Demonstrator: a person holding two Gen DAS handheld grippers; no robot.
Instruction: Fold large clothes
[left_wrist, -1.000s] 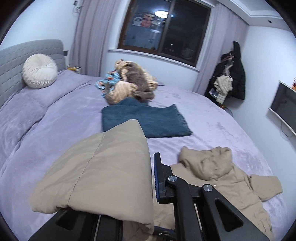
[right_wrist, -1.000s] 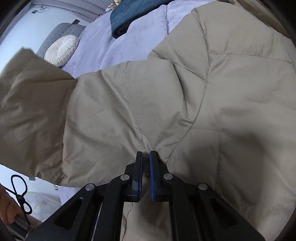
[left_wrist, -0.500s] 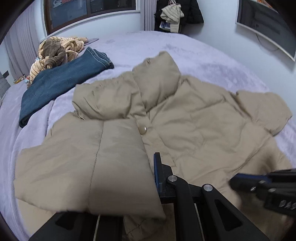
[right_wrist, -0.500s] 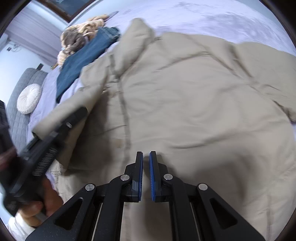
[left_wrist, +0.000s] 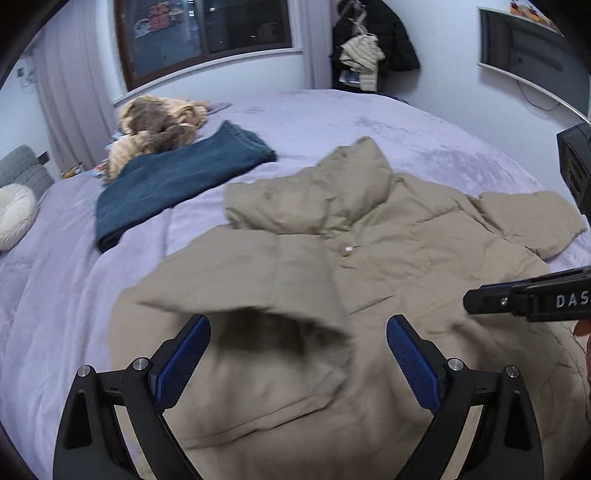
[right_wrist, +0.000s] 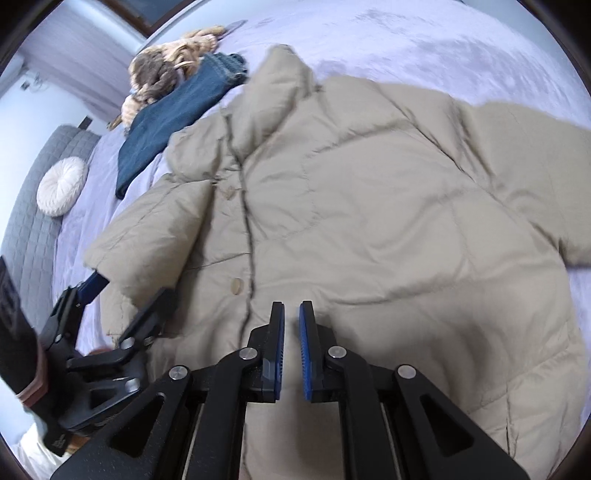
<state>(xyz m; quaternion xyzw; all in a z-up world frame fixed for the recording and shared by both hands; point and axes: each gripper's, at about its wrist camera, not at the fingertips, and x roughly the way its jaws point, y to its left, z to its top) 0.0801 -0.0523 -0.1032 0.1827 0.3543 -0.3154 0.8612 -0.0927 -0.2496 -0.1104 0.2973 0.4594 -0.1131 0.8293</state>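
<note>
A beige puffer jacket lies front up on the purple bed cover, collar pointing away from me. Its left sleeve is folded in over the front. My left gripper hovers at that sleeve's cuff; its jaws are opening wide, the cuff lies loose between them and the pads do not press on it. My right gripper hangs over the jacket's lower front beside a button, its jaws opening a little with nothing between them.
Folded blue jeans lie beyond the jacket, with a heap of tan and brown clothes behind them. A round white cushion rests by the grey headboard. Coats hang in the corner; a screen is on the right wall.
The left gripper carried the sleeve over the jacket's front, lowered it and let go, its jaws now wide. The right gripper released the jacket fabric, moved across, and its jaws have parted slightly.
</note>
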